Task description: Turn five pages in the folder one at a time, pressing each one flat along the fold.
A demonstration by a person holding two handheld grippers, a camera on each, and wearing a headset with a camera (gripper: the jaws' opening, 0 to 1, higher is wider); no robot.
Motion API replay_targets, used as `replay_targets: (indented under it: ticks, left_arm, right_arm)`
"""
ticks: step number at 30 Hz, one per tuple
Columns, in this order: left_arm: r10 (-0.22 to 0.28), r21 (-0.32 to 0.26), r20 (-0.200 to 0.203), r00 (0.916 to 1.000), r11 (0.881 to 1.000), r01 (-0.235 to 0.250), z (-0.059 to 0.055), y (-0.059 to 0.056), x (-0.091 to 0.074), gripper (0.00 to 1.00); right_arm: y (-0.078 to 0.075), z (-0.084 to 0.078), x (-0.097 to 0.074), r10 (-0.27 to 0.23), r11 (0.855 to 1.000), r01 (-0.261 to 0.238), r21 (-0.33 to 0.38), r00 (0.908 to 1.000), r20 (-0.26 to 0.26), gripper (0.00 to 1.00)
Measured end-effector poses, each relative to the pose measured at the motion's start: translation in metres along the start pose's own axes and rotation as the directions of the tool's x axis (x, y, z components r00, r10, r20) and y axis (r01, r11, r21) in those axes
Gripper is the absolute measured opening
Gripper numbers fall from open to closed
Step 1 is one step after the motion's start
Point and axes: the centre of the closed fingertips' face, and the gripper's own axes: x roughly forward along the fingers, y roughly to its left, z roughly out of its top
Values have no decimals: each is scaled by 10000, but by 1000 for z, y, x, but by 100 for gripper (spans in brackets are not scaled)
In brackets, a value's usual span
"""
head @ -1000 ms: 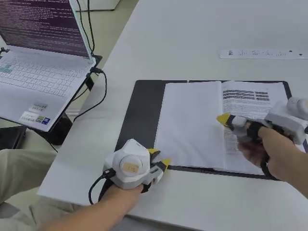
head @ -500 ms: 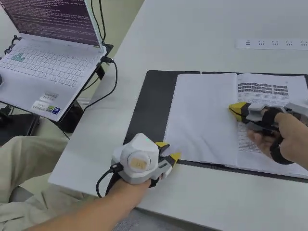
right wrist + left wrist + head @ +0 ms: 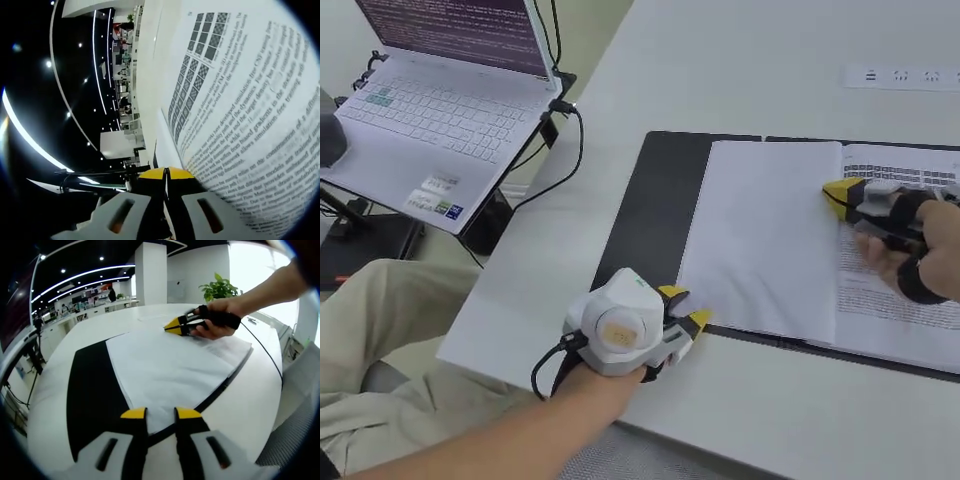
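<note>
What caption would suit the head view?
Shut right claw at the fold of the open folder; open left claw by the blank page's near corner.

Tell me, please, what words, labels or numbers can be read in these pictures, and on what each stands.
Nothing can be quoted with certainty.
Printed page: paragraphs of print, too blurred to quote.
Laptop screen: lines of text, too small.
Laptop stickers: unreadable.
Power strip: markings too small.
</note>
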Motion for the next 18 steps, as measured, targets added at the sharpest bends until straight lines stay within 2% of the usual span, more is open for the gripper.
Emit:
replay_targets:
  ticks: [6,12,15,18]
  left_arm:
    - [28,-5,29,10000,10000,-28,1,-1,0,19]
    - [49,-17,42,10000,10000,-48,1,-1,-1,19]
    - [57,-36,52,10000,10000,-56,0,-1,-1,19]
    - [52,-32,63,10000,10000,-52,0,-1,0,19]
  right_arm:
    - [5,14,12,-38,9997,33,231,9997,228,0]
    - [10,33,25,-241,9997,239,48,9984,512,0]
    - [11,42,31,-183,9987,151,483,9976,669,0]
    - [13,47,35,-202,9984,152,538,9953,948,0]
